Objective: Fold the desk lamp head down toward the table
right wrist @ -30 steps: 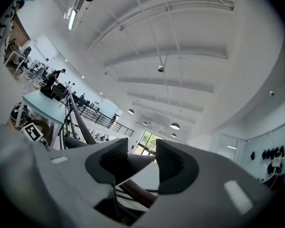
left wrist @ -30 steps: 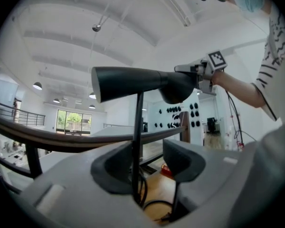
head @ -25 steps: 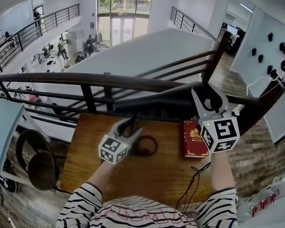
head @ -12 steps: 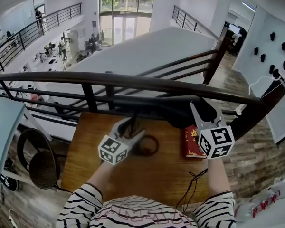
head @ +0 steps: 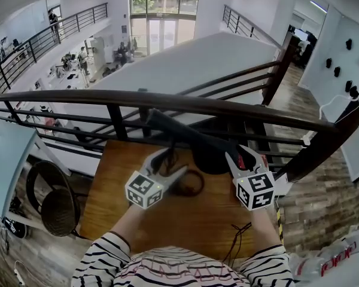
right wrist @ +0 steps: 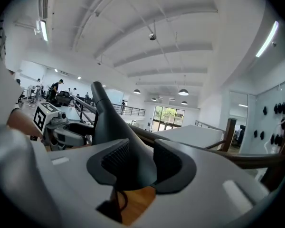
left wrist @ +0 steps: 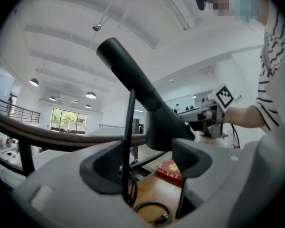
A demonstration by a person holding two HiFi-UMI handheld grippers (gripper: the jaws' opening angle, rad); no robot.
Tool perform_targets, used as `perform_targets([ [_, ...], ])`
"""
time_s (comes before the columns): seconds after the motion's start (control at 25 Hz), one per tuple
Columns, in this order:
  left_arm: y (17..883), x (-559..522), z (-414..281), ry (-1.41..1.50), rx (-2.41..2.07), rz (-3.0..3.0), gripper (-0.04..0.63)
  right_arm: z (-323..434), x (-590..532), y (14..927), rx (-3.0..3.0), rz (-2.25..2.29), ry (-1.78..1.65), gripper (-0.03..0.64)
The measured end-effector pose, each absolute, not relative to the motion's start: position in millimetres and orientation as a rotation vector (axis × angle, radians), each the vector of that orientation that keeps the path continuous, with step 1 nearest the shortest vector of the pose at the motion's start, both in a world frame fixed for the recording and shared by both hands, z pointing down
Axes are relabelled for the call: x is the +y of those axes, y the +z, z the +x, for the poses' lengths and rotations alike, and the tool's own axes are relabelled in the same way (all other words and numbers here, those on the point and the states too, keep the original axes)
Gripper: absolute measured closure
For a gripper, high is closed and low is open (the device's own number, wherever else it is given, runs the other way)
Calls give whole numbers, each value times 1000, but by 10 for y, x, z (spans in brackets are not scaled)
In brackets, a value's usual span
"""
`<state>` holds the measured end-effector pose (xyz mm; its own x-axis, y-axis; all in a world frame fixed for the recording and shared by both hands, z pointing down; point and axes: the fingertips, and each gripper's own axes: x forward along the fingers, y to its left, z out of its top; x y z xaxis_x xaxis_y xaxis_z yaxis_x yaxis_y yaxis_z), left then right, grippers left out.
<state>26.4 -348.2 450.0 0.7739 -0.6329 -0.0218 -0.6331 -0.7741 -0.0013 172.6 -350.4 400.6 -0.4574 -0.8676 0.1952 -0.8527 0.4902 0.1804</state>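
Observation:
The black desk lamp's head (head: 197, 145) slants down to the right over the wooden table (head: 119, 196). It also shows in the left gripper view as the lamp head (left wrist: 133, 80). My right gripper (head: 244, 159) holds its wide end. In the right gripper view the lamp head (right wrist: 109, 122) fills the gap of that right gripper (right wrist: 135, 163), touching both pads, while the jaws are opening. My left gripper (head: 170, 162) sits at the lamp's base. In its own view the left gripper (left wrist: 149, 170) is opening, with the thin lamp stem (left wrist: 128, 141) beside one pad and apart from the other.
A coiled black cable (head: 188, 184) lies on the table by the lamp base. A red book (left wrist: 171, 170) lies to the right, mostly hidden under the right gripper in the head view. A dark railing (head: 107, 97) runs just behind the table, with a drop beyond.
My right gripper has come down with the lamp head, which has swung from rail height to a downward slant. The left gripper has stayed by the base.

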Motion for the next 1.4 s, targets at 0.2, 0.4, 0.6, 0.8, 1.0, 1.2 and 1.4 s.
perform_targets([
  [0.2,4469,-3460,322,48,982,-2975,227,1623,-3532,4264,-2505,1423,5,477],
  [0.4,4466,-3459,338,61,954,-2987,204,1518,-3561,4403,-2525,1401,38,482],
  [0.6,4478,-3464,331,67,960,-2982,202,1393,-3583,4537,-2547,1373,72,482],
  [0.8,4492,-3507,332,74,962,-2979,198,1341,-3614,4584,-2577,1381,89,506],
  [1.0,4505,-3516,336,76,974,-2975,196,1353,-3615,4592,-2600,1399,114,506],
  [1.2,4533,-3469,334,50,988,-2974,198,1361,-3567,4591,-2609,1421,136,506],
  [1.4,4586,-3414,256,38,1038,-2969,198,1363,-3542,4608,-2595,1462,160,505],
])
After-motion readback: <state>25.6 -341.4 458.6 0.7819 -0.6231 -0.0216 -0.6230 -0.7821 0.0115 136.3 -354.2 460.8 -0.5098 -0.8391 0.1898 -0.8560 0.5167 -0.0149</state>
